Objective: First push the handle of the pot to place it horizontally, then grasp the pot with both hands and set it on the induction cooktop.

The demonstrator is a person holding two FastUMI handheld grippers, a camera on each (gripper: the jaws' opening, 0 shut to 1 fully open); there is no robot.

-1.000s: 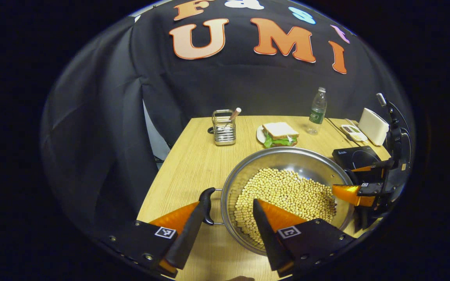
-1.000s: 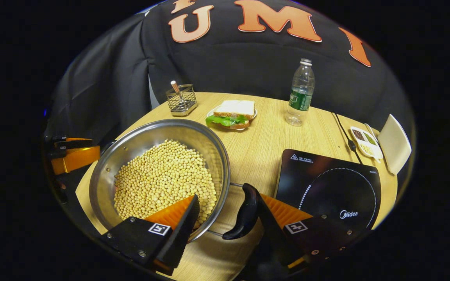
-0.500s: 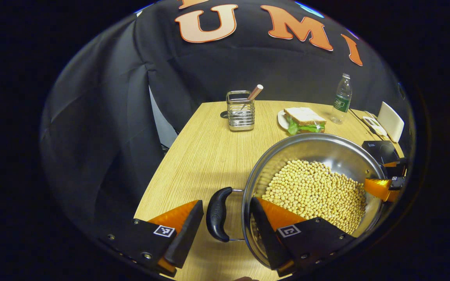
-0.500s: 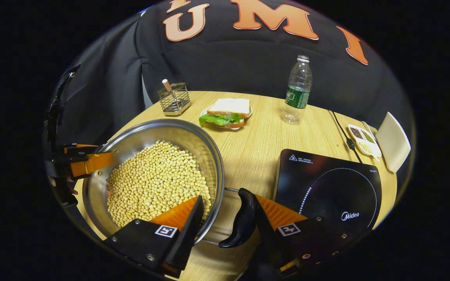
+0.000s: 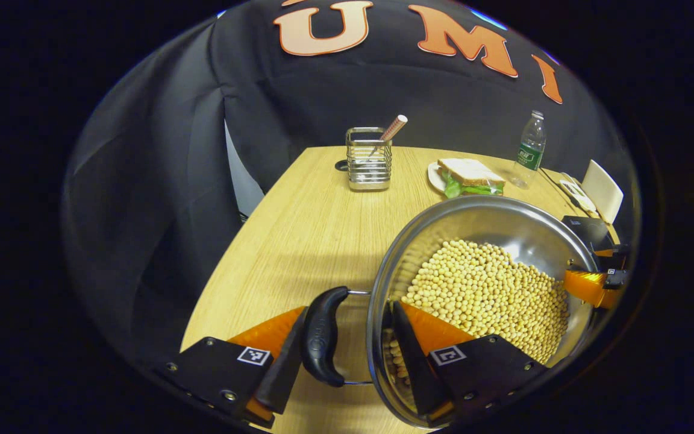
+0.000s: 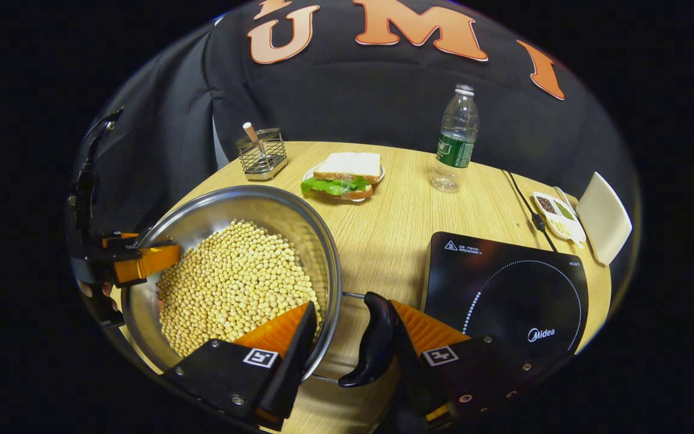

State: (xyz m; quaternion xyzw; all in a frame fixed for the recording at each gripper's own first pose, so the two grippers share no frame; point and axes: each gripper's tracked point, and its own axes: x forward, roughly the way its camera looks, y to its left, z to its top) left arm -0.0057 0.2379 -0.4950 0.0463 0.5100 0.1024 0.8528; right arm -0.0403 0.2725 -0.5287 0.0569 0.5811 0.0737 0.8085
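A steel pot (image 5: 491,223) (image 6: 244,205) full of soybeans (image 5: 485,289) stands on the wooden table, left of the black induction cooktop (image 6: 503,289). My left gripper (image 5: 348,308) is open and straddles the pot's left side. Its outer finger touches the black left handle (image 5: 321,334), which lies flat, and its inner finger hangs over the beans just inside the rim. My right gripper (image 6: 350,306) is open too. One finger is inside the rim and the black right handle (image 6: 374,340) rests against the other. Each gripper also appears at the pot's far rim (image 5: 591,283) (image 6: 142,262).
Behind the pot are a sandwich on a plate (image 6: 344,175), a wire utensil holder (image 6: 261,154) and a water bottle (image 6: 456,141). A cable (image 6: 528,202), a seasoning dish (image 6: 558,217) and a white box (image 6: 603,220) lie at the right edge.
The left handle has swung from standing on edge to lying flat, away from the rim. My left gripper has shifted outward, its inner finger now close to the rim. The right gripper barely moved.
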